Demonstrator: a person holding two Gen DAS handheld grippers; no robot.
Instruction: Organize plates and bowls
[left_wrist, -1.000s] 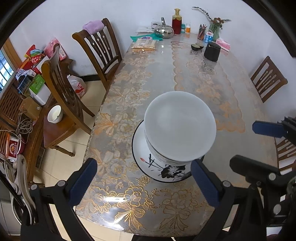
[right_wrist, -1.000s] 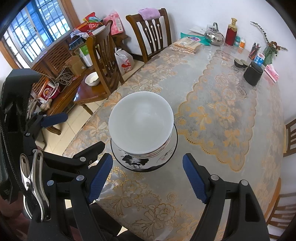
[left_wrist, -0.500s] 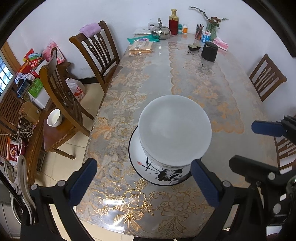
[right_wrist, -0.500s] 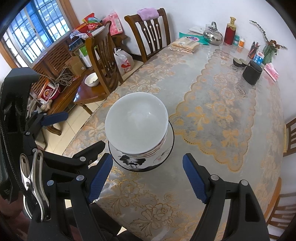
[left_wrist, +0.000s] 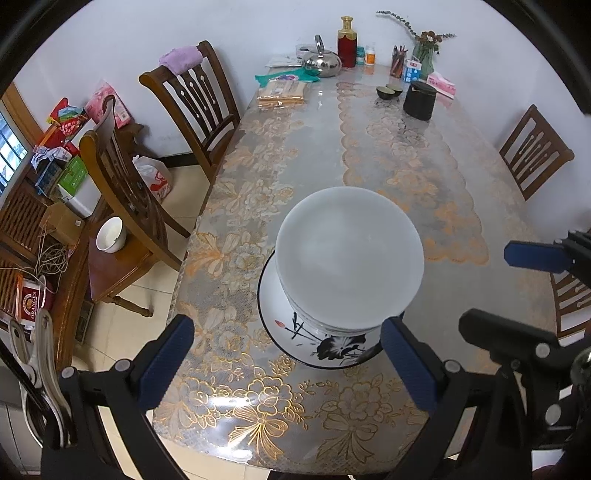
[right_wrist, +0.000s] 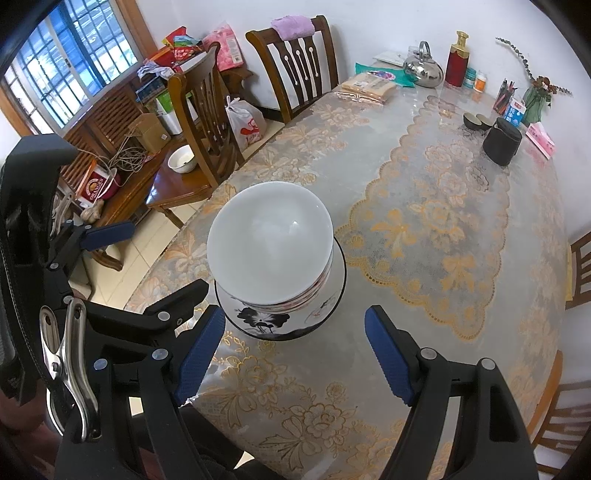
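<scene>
Your left gripper (left_wrist: 286, 363) & right gripper (right_wrist: 295, 354): fingers wide apart, holding nothing, both above the desk (left_wrist: 406, 155) edge. Stack of white bowls (left_wrist: 349, 254) sits on the black-rimmed plate (left_wrist: 280, 328), near that edge.

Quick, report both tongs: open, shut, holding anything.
Left tongs: open, holding nothing.
Right tongs: open, holding nothing.

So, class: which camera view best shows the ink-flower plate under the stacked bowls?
The left wrist view: more of the ink-flower plate shows, with its left rim and painted front clear of the bowl stack. In the right wrist view the bowls cover most of it, leaving a front crescent.
</scene>
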